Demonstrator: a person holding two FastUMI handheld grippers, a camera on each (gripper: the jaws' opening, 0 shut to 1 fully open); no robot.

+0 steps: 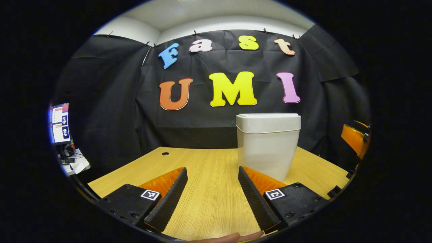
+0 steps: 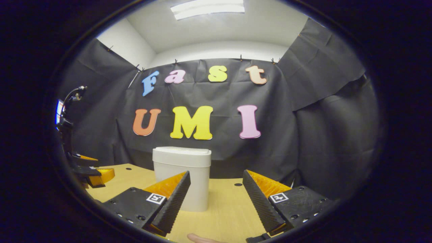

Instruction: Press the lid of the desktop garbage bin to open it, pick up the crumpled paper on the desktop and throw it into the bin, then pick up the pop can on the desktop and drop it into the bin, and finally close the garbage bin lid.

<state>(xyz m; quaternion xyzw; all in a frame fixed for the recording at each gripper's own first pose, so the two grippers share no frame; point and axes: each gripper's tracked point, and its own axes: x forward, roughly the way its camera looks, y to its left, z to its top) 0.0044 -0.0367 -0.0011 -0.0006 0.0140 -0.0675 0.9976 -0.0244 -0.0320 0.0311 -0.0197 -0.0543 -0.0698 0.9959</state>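
The garbage bin (image 1: pixel 268 145) was a pale, off-white plastic container with a flat lid (image 1: pixel 268 119) seated flush and closed on top; a thin seam marked where lid met body. It stood upright on the wooden table (image 1: pixel 209 189), toward the rear edge near the black cloth wall. In the left gripper view it sat ahead and to the right of the left gripper (image 1: pixel 212 175), partly behind the right-hand finger. In the right gripper view the bin (image 2: pixel 182 175) stood ahead and left of the right gripper (image 2: pixel 216 184), its lower left side covered by the left-hand finger.

Both grippers had their jaws set wide apart, gripping nothing, with bare tabletop between the fingers.

The bin's base was partly hidden in both views. At the left edge of the right gripper view, the other gripper (image 2: pixel 91 172) was cut off, and its jaw state could not be determined there. A fingertip (image 1: pixel 236 237) showed at the bottom edge of the left gripper view.
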